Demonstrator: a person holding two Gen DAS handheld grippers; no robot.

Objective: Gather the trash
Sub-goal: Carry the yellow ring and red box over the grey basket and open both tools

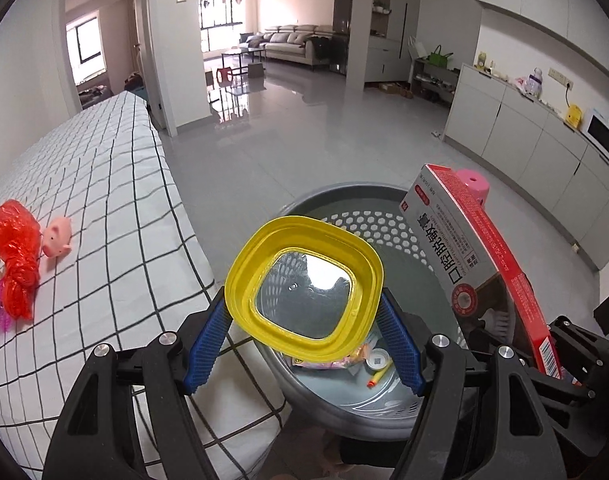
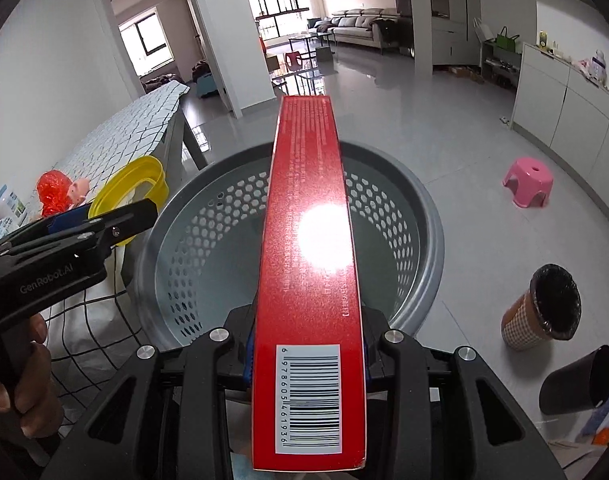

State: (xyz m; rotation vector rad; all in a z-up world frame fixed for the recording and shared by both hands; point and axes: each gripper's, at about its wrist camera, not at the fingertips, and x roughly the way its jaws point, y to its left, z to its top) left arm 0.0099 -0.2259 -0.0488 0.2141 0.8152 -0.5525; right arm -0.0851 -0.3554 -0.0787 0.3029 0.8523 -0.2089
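My left gripper (image 1: 304, 320) is shut on a yellow square lid (image 1: 304, 284) with a clear middle, its blue pads (image 1: 208, 340) pressing both edges. It hangs over the near rim of a grey perforated basket (image 1: 384, 224), which holds wrappers and a small cap at the bottom. My right gripper (image 2: 306, 352) is shut on a long red and grey box (image 2: 308, 240) that juts forward above the basket (image 2: 428, 240). In the right wrist view the left gripper (image 2: 116, 220) and the yellow lid (image 2: 132, 192) show at the left. The box (image 1: 476, 248) stands at the right of the left wrist view.
A table with a checked cloth (image 1: 104, 200) lies left of the basket, bearing a red mesh bag (image 1: 16, 248), a pink pig toy (image 1: 58, 236) and jars (image 2: 4, 208). On the floor stand a pink stool (image 2: 528, 180), a lined small bin (image 2: 544, 308) and a black cup (image 2: 580, 380).
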